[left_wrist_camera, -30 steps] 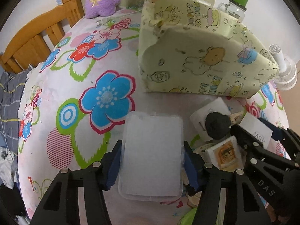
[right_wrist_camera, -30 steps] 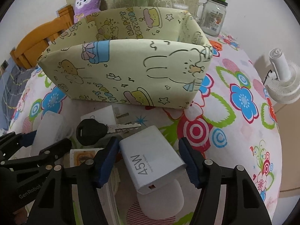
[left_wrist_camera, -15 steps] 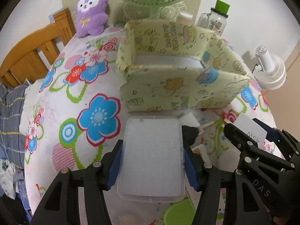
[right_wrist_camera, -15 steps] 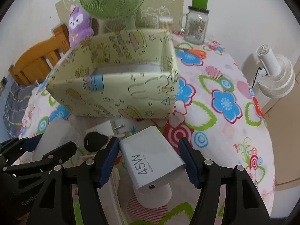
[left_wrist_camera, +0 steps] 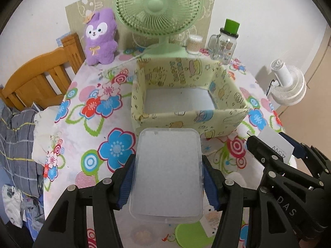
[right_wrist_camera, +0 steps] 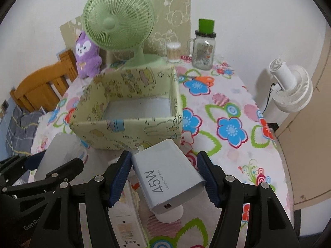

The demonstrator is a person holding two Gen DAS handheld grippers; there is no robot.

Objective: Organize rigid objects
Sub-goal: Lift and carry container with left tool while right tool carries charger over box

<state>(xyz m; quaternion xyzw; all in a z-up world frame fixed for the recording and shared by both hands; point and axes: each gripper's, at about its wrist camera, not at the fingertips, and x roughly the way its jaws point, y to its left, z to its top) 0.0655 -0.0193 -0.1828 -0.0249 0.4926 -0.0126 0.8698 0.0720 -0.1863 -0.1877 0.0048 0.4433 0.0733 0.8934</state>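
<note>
My left gripper [left_wrist_camera: 168, 183] is shut on a clear plastic box [left_wrist_camera: 168, 171] and holds it above the table, just short of the pale green cartoon-print storage box [left_wrist_camera: 186, 122]. My right gripper [right_wrist_camera: 164, 179] is shut on a white 45W charger [right_wrist_camera: 165, 175], also lifted, in front of the same storage box [right_wrist_camera: 128, 132]. The storage box is open on top and shows only its grey floor. The right gripper and its charger [left_wrist_camera: 276, 147] also show at the right of the left wrist view.
A green desk fan [left_wrist_camera: 158, 6], a purple plush toy [left_wrist_camera: 100, 37], a cotton-swab jar [left_wrist_camera: 194, 44] and a glass mug with a green lid [left_wrist_camera: 225, 43] stand behind the box. A white fan [right_wrist_camera: 289, 88] stands right. Small items [right_wrist_camera: 126, 223] lie below the grippers.
Both grippers have risen and pulled back with their loads. The storage box's inside has come into view, and the key and cards on the table have dropped below.
</note>
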